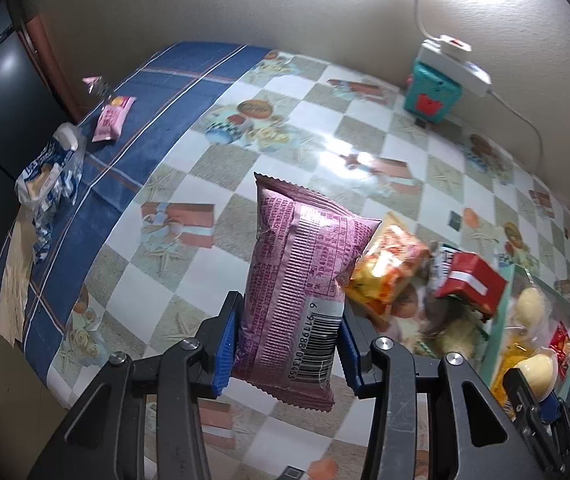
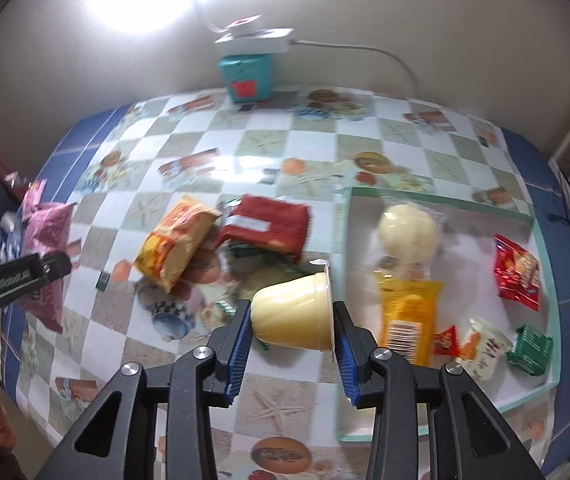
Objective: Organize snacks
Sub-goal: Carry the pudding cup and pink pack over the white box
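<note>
The left gripper (image 1: pixel 287 340) was clamped on a pink snack packet (image 1: pixel 305 280), held clear above the checked tablecloth (image 1: pixel 189 264). The packet's long axis ran forward along the fingers, away from the camera; its barcode end sat nearest the camera and its crimped far end pointed toward the wall. The printed back faced upward.

The right gripper (image 2: pixel 291 340) was closed on a pale yellow pudding cup (image 2: pixel 295 312). The cup lay on its side between the blue pads (image 2: pixel 237 344), its axis crosswise to the fingers, the sealed lid facing right and the narrower base left. It hung over the table just beside the left edge of a shallow green-rimmed tray (image 2: pixel 541 240).

In the tray lay a round cream bun (image 2: pixel 407 230), a yellow packet (image 2: pixel 407 316), a red packet (image 2: pixel 517 270) and a small green packet (image 2: pixel 529 348). On the cloth left of the tray lay an orange packet (image 2: pixel 177 244) and a red box (image 2: pixel 269 228), close together. A teal box (image 2: pixel 247 74) stood by the wall.
</note>
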